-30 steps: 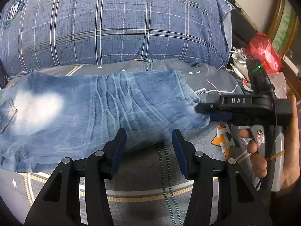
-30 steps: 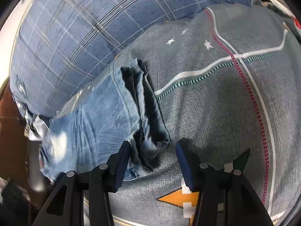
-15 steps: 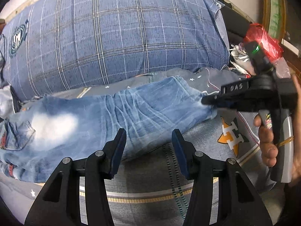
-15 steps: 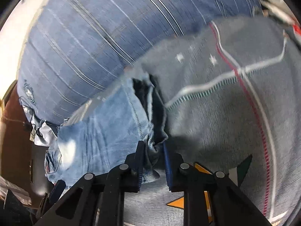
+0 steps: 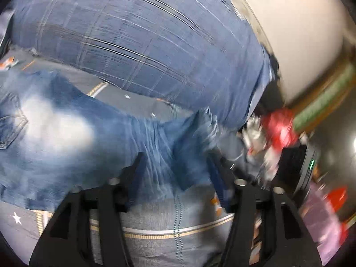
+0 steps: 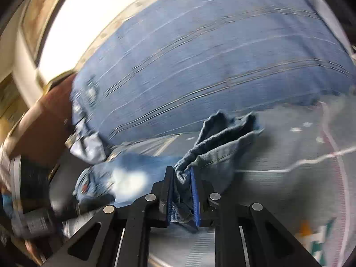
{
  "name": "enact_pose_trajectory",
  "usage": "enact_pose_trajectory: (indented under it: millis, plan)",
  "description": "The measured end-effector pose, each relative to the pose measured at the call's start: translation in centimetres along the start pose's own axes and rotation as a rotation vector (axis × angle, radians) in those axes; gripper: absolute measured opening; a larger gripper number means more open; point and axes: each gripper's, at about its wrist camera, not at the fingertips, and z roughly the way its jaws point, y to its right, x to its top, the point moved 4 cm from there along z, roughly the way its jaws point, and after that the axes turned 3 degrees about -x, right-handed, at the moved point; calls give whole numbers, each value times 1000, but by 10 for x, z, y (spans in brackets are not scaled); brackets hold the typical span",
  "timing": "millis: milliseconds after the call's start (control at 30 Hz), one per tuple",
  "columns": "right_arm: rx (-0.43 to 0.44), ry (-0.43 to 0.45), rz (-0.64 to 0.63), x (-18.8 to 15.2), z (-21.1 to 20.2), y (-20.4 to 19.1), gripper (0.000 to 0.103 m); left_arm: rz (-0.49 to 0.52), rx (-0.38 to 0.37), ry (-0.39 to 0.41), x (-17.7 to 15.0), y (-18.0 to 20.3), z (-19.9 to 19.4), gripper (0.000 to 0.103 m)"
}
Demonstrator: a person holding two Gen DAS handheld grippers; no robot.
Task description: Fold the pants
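Observation:
Faded blue jeans (image 5: 73,138) lie across a grey patterned bedspread (image 5: 155,229), waist and back pocket at the left, leg ends at the right. My left gripper (image 5: 175,166) is open, its jaws straddling the legs near the lifted hem. My right gripper (image 6: 181,178) is shut on the bunched leg hems of the jeans (image 6: 220,140) and holds them raised off the bed; the rest of the jeans trails down to the left. Both views are motion-blurred.
A big blue plaid pillow (image 5: 142,44) lies behind the jeans, also in the right wrist view (image 6: 211,60). Red bag and clutter (image 5: 278,131) sit off the bed's right side. Brown furniture (image 6: 37,129) stands at the left.
My right gripper closed on the leg hems and lifted them up off the bed. My left gripper moved in over the legs, still open.

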Motion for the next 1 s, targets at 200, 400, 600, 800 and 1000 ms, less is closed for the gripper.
enact_pose_trajectory:
  millis: [200,400,600,800,1000]
  plan:
    - [55,-112,-150,-41,42,-75,13,-114,-50,-74,0,-31,11,69]
    - [24,-203,-242,-72,65,-94,12,-227,9,-181,-14,-61,39,69]
    - [40,-235,-263,-78,69,-94,13,-291,57,-142,-13,-75,40,32]
    - [75,-116,-261,-58,57,-100,13,-92,57,-92,32,-30,33,20]
    - [143,-90,-153,-41,72,-97,13,-134,146,-160,39,-71,48,19]
